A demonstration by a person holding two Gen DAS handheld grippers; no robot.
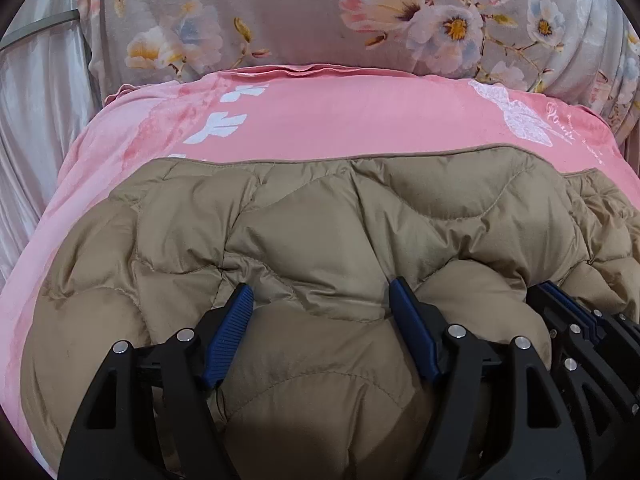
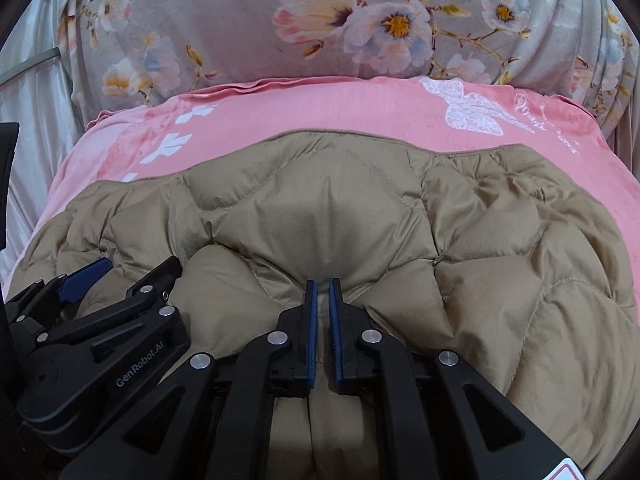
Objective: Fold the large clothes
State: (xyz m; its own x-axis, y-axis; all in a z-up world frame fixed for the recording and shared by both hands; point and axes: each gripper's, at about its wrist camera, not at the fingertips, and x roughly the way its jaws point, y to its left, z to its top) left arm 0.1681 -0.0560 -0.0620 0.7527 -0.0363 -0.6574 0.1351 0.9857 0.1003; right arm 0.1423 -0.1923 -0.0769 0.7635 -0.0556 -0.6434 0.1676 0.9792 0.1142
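Note:
A tan quilted puffer jacket point(image 1: 320, 216) lies spread on a pink blanket point(image 1: 340, 120); it also fills the right wrist view point(image 2: 340, 216). My left gripper point(image 1: 322, 294) is open, its blue-padded fingers resting on the jacket with a puffy fold bulging between them. My right gripper point(image 2: 323, 286) is nearly closed, and a thin fold of the jacket seems pinched between its pads. Each gripper shows in the other's view: the right one at the right edge point(image 1: 560, 304), the left one at the lower left point(image 2: 120, 276). The two sit side by side at the jacket's near edge.
The pink blanket point(image 2: 320, 108) with white prints covers the bed under the jacket. A floral grey pillow point(image 1: 300, 12) stands behind it. White satin fabric point(image 1: 36, 100) hangs at the left.

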